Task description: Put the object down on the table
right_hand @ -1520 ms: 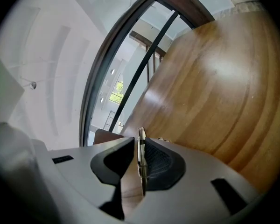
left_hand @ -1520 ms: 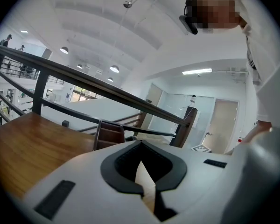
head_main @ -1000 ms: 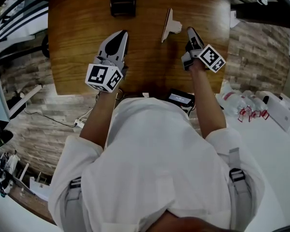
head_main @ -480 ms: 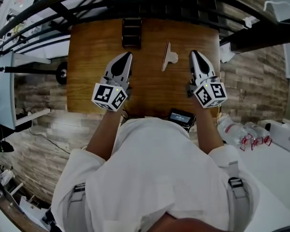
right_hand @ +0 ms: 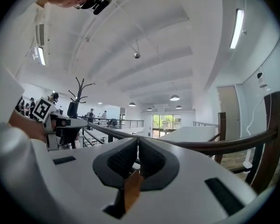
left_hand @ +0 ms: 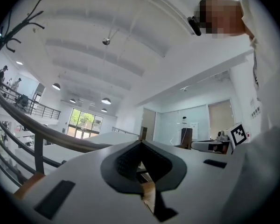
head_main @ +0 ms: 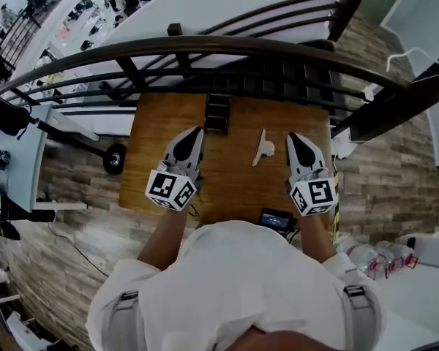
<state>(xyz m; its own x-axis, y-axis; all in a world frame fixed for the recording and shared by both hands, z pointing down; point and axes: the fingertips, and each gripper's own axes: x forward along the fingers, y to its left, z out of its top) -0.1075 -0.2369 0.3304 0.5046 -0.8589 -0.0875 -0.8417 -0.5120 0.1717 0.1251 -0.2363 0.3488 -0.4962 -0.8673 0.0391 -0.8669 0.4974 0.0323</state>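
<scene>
Holding the left gripper (head_main: 197, 132) and the right gripper (head_main: 293, 137) side by side over the wooden counter (head_main: 150, 137), well apart. Left fingers (left_hand: 123, 162) pressed together at the tips, gripping nothing; right fingers (right_hand: 119, 160) likewise closed and empty. Between the two grippers, nearer the right and touching neither: thin beige object (head_main: 261, 146), down on the counter. At the far edge, a black block (head_main: 217, 113); at the near edge, a black device (head_main: 276, 218).
</scene>
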